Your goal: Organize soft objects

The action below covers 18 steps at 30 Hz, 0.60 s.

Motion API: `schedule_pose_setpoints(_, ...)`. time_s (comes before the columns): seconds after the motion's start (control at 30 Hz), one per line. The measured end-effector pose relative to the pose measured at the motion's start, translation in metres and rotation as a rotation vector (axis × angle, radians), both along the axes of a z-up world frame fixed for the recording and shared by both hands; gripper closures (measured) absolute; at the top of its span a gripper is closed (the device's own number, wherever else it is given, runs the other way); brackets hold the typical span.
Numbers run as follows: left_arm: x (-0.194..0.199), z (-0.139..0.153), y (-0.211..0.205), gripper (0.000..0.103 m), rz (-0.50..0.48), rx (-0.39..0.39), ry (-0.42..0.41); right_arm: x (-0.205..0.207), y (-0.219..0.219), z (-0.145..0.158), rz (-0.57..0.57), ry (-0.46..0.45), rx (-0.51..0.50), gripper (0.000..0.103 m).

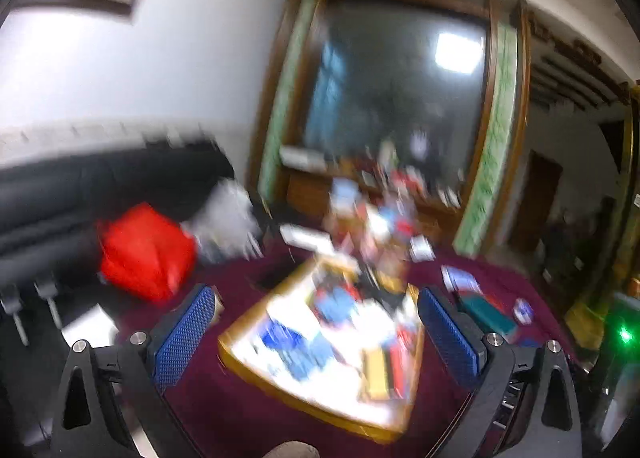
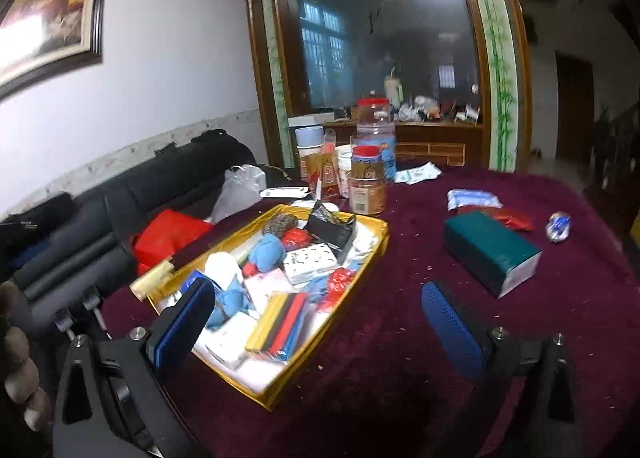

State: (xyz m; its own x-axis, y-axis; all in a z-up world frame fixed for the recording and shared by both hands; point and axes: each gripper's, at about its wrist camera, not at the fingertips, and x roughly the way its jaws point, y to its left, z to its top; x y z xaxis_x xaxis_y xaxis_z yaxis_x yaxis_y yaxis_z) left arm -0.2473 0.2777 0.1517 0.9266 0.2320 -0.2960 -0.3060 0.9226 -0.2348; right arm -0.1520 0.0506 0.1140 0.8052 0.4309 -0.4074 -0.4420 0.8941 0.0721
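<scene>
a: are the hand-held grippers carrying anything?
b: no. the left hand-held gripper and right hand-held gripper both gape wide, empty.
a: the soft things?
b: heaped in the gold tray on the maroon tabletop.

1. Tray sits on tabletop, left of centre; small soft items piled inside.
2. Jars stand just behind tray.
3. Box lies right of tray, well apart.
4. Packets behind box; ball to its right.
5. Sofa left of tabletop, bag on it.
</scene>
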Motion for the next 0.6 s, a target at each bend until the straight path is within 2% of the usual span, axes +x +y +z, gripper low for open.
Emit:
schedule_pose_setpoints(0.07, 0.013, -0.010, 0.000, 0.001, 0.002, -0.029, 0.079, -0.002, 0.002, -0.005, 0.000, -0.002, -0.051, 0.000)
schedule_pose_setpoints(0.13, 0.018, -0.015, -0.002, 0.001, 0.032, -0.004, 0.112, -0.003, 0.002, -0.011, -0.001, 0.012, -0.077, 0.000)
schedule_pose_setpoints(0.33, 0.023, -0.024, -0.008, 0.001, 0.063, 0.034, 0.159, 0.005, 0.003, -0.032, 0.012, 0.108, -0.086, 0.000)
schedule_pose_setpoints(0.6, 0.036, -0.042, -0.012, 0.001, 0.062, 0.019, 0.268, 0.002, 0.016, -0.039, 0.032, 0.124, -0.123, 0.000)
